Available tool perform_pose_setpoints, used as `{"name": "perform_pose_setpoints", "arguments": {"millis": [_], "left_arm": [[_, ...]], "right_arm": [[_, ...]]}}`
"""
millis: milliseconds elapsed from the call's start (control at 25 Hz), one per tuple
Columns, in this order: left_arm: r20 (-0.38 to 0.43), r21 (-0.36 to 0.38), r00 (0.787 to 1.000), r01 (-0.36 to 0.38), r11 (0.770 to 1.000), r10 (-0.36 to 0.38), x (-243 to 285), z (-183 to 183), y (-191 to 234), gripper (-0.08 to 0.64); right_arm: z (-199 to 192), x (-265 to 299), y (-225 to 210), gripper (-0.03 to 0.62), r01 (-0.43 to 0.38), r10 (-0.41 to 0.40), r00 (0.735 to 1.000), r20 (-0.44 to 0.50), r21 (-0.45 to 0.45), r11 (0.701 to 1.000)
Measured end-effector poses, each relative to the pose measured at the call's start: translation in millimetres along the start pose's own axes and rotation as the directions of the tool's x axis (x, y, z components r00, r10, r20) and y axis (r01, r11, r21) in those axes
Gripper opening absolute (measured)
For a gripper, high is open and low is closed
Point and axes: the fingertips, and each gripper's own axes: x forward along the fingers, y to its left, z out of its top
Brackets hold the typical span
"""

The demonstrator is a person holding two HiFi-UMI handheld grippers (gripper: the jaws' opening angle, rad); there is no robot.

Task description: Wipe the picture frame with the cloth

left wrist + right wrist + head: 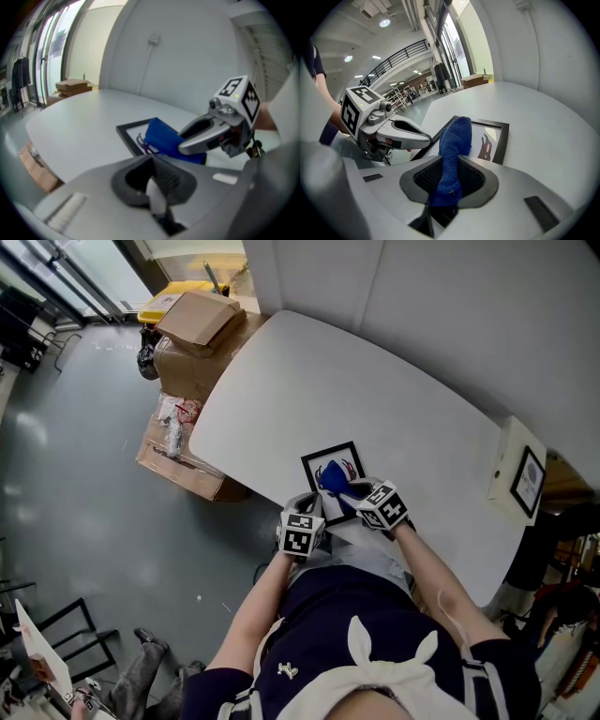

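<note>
The right tongs pinch the blue cloth over the picture frame, low middle by the surface edge; the closed left tongs hold nothing, so the frame may slide off.

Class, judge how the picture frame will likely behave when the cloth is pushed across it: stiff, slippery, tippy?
The frame looks rigid and lies flat on the table, so tipping seems unlikely. The table looks smooth and nothing visibly pins the frame, so it may slide under the cloth. It looks thin, so it is probably light.
</note>
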Motion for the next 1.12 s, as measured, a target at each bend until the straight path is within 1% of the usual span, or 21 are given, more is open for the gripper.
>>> {"name": "perform_pose_setpoints", "arguments": {"millis": [400, 640, 800, 1120], "left_arm": [[0.002, -0.004, 1.000, 0.000, 1.000, 0.000, 1.2, -0.3, -0.8, 0.003], [0.004, 0.003, 1.000, -0.010, 1.000, 0.010, 2.5, -1.8, 3.0, 0.003], [0.002, 0.000, 1.000, -0.011, 1.000, 0.011, 4.1, -3.2, 4.0, 0.003], [-0.002, -0.008, 1.000, -0.009, 1.000, 0.009, 1.2, -0.6, 2.7, 0.003]], "right_arm": [[4.0, 7.3, 10.9, 0.089, -0.025, 0.025, 1.000, -0.007, -0.020, 0.999], [8.0, 13.0, 21.5, 0.089, -0.044, 0.043, 0.999, -0.026, -0.057, 0.997], [9.4, 17.9, 27.4, 0.089, -0.063, 0.061, 0.998, -0.033, -0.056, 0.996], [9.9, 21.0, 34.6, 0.089, -0.068, 0.066, 0.997, -0.042, -0.062, 0.996]]}}
